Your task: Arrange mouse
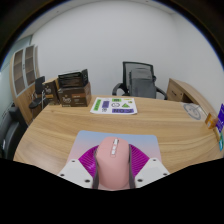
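Gripper (114, 170), two fingers w/ magenta pads (91, 158), is closed on a pale pink rounded plastic computer mouse (114, 163): both pads press its flanks, no gap seen either side, so the mouse is carried, not resting. Mouse's long axis runs 6-to-12 o'clock, straight along the fingers, nose pointing away toward 12, scroll wheel on the centre line. Directly under and just ahead of the fingers lies a light grey-blue rectangular mouse mat (112, 137) on the light wooden desk (60, 135); its long side runs 9-to-3, i.e. across the mouse's axis. That's the relation that counts: mat sits at 12 o'clock from the gripper, near, so the put-down looks like a short move fwd and down w/ no twist needed, if the mat is the target. Beyond the mat, approx 12 o'clock at the desk's far edge, a white and green flat box (112, 105). Further out, a black office chair (138, 80) at about 1 o'clock, well apart.
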